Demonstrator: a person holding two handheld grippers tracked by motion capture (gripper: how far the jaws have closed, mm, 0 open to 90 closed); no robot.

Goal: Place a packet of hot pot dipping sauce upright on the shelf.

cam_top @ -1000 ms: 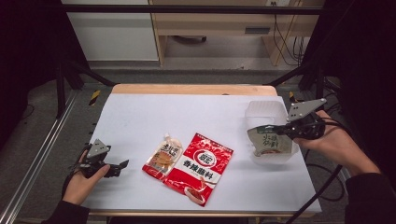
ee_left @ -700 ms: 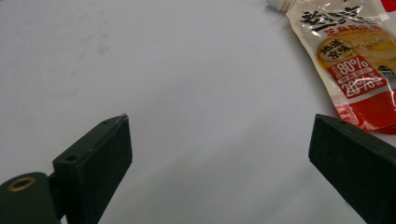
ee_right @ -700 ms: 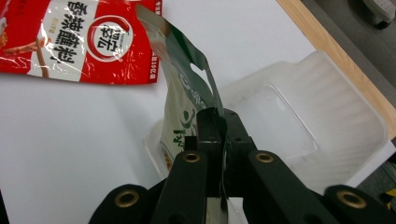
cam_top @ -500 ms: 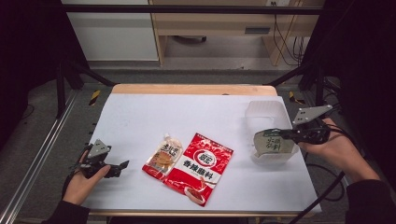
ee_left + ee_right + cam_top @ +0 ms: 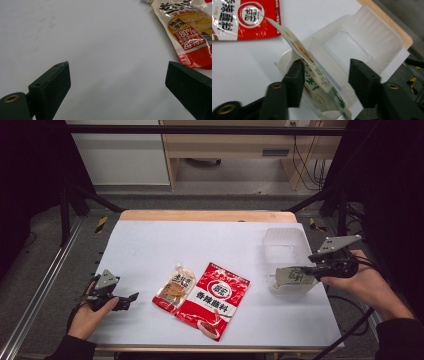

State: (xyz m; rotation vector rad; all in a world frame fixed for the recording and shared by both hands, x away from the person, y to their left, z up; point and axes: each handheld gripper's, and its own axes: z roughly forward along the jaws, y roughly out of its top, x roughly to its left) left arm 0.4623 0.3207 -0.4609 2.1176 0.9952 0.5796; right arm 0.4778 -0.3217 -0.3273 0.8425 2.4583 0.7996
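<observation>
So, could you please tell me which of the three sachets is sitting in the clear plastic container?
The green-and-white sachet, leaning in the clear plastic container between the right gripper's open jaws; both red packets lie flat mid-table.

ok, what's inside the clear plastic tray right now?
One green-printed sachet stands on edge in the clear tray's near end, between the right gripper's just-opened jaws. The far compartment looks empty. The sachet's lower edge and the tray floor under it are hidden.

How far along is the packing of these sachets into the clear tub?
One pale green sachet is already in the clear tub, leaning on edge. The right gripper has just been opening its jaws, the sachet between them. The left gripper is open over bare table. The small sauce pouch and red seasoning packet are left.
</observation>
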